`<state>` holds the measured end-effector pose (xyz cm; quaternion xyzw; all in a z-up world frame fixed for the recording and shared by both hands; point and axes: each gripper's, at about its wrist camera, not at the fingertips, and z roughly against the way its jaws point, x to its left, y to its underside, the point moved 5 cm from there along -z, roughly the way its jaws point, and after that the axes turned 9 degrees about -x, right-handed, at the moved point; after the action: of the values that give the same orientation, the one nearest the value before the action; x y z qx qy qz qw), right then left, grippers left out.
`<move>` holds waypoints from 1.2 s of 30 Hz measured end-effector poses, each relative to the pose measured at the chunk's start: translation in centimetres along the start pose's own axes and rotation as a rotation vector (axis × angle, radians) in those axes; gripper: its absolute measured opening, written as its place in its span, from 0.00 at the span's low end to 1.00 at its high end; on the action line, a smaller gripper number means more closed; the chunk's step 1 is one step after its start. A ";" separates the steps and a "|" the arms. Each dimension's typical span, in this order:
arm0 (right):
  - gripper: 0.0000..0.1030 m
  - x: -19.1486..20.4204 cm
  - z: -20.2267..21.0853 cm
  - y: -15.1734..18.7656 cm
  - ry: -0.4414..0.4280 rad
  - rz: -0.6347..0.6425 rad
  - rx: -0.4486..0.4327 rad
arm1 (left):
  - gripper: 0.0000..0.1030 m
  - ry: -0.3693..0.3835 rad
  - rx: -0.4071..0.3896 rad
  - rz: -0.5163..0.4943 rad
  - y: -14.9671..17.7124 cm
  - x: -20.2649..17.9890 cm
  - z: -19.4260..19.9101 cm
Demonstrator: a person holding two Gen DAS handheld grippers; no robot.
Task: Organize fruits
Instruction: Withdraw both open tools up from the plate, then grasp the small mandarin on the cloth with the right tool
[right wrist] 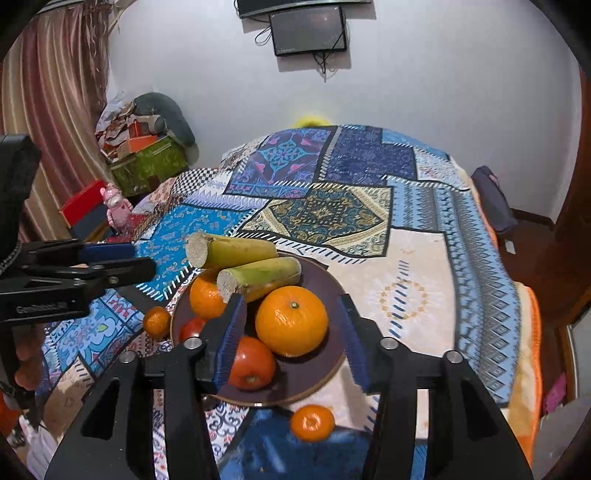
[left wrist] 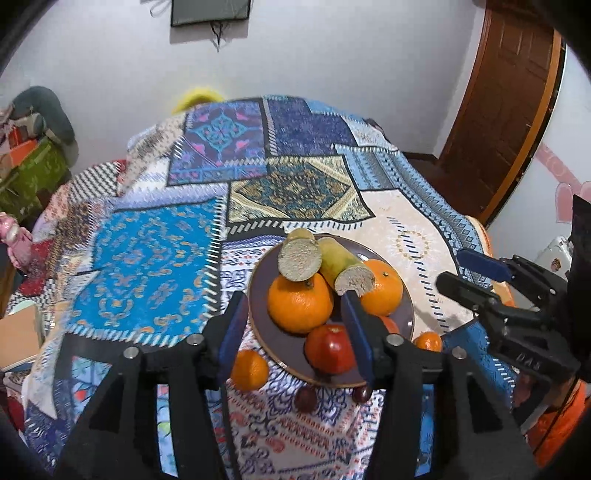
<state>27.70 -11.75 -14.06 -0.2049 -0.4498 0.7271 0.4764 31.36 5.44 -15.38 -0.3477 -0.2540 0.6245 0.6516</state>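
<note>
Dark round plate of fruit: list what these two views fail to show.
- Left wrist view: small dark fruits below the dark round plate, kind unclear; one half behind the left tool's finger.
- Right wrist view: second red tomato partly behind the right tool's finger.
- Yellow object behind the table's far edge.

Ahead of both grippers, a plain white wall closes the room, with a dark rectangular wall-mounted screen high on it and black cables dangling below. A patchwork blue, cream and teal patterned cloth covers the broad surface stretching forward. To the left hang striped brown-and-cream curtains, beside a heap of green and orange boxes. To the right stands a brown panelled wooden door.
</note>
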 end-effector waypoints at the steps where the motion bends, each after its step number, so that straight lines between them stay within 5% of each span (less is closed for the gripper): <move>1: 0.50 0.0 0.4 0.1 0.000 -0.001 -0.002 | 0.58 -0.006 -0.014 -0.001 0.1 0.1 0.8; 10: 0.53 -1.4 2.9 2.3 0.046 -0.005 0.016 | 0.65 -0.041 -0.004 -0.008 2.7 1.8 3.3; 24: 0.53 -2.5 0.7 8.0 0.044 -0.049 0.174 | 0.65 -0.060 0.100 0.017 7.2 4.4 -0.6; 36: 0.52 -2.0 -1.7 9.9 0.003 -0.069 0.230 | 0.45 -0.056 0.176 0.008 7.9 4.4 -4.8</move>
<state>24.80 -14.18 -23.61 -0.1342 -0.3697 0.7567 0.5222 30.37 8.99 -24.94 -0.2725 -0.2148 0.6564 0.6699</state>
